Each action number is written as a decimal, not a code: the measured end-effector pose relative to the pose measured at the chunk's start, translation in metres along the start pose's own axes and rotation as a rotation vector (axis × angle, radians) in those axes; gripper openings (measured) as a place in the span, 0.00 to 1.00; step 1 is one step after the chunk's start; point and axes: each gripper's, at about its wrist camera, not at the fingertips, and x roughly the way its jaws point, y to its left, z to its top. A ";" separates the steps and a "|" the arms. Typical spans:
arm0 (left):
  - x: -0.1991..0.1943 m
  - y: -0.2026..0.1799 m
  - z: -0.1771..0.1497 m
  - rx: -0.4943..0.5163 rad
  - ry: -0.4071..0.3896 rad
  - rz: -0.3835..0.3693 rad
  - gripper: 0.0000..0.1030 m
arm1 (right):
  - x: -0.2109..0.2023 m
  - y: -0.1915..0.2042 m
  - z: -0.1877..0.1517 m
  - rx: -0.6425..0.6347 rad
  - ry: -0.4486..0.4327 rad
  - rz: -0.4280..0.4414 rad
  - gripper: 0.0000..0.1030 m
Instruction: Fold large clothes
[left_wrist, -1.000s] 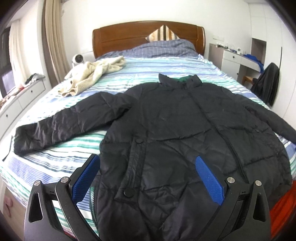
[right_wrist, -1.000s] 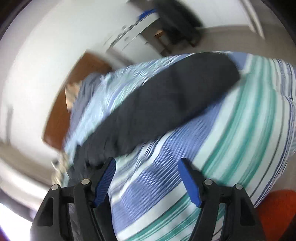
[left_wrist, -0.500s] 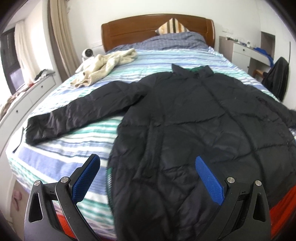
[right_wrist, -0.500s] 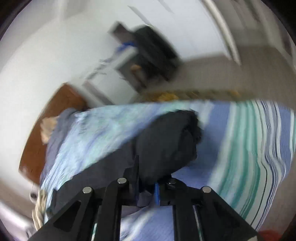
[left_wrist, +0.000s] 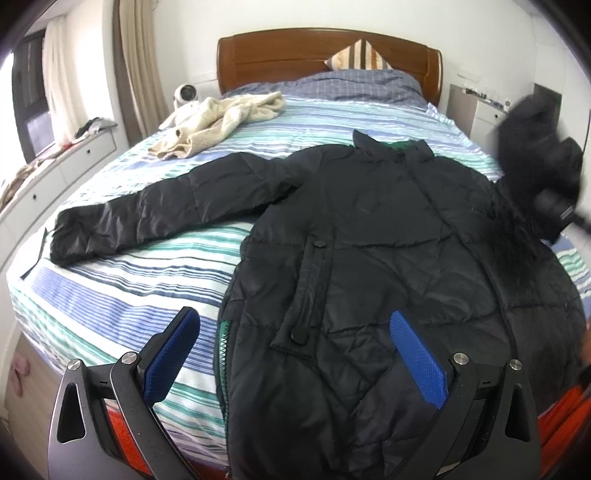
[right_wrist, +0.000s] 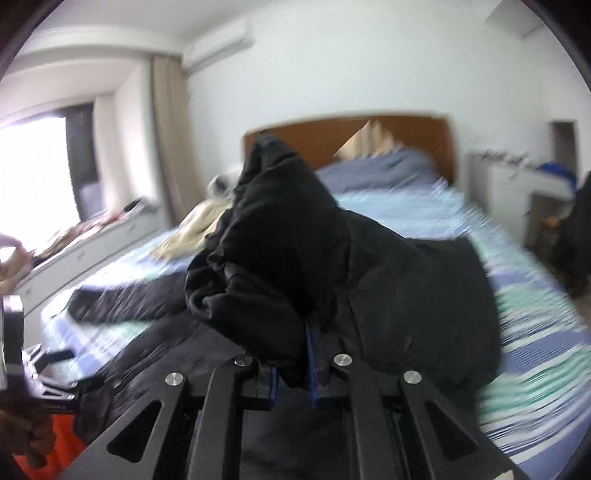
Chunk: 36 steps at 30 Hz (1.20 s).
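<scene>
One sleeve up, nothing folded flat yet: early stage by my read. Black padded jacket (left_wrist: 369, 258) lies front-up on striped bed (left_wrist: 129, 295), collar toward headboard (left_wrist: 295, 48), hem at near edge by me. My right gripper (right_wrist: 291, 373) is clamped on the right sleeve's cuff end (right_wrist: 273, 258); blue pads nearly together w/ bunched fabric between, sleeve raised off the bed and standing up in front of the lens. R-wrist view is blurred, so can't tell exact height or how much cloth is in the bite. From left wrist view the raised sleeve (left_wrist: 532, 147) shows as a dark smear at the jacket's right shoulder, above the body panel. Left sleeve (left_wrist: 147, 214) lies stretched out flat across the stripes, well apart from the torso, untouched. My left gripper (left_wrist: 295, 350) hovers over the hem w/ pads wide apart, holding nothing, aimed along the bed, body of jacket between the fingers in view but not contacted as far as I can see. Left to do, prob: lay right sleeve across chest, same for left sleeve, then fold body up from hem. Cream garment (left_wrist: 221, 118) crumpled near the pillows, clear of the work area. Right hand pose: gripper roughly level, pointing toward headboard.
</scene>
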 end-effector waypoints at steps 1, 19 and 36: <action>0.001 0.000 0.000 0.006 0.005 0.003 0.99 | 0.020 0.007 -0.007 0.010 0.059 0.018 0.13; 0.105 -0.082 0.047 -0.077 0.276 -0.457 0.71 | -0.042 0.001 -0.082 0.147 0.190 0.234 0.86; 0.200 -0.051 0.153 0.143 0.100 -0.081 0.15 | -0.048 -0.099 -0.061 0.301 0.152 -0.014 0.57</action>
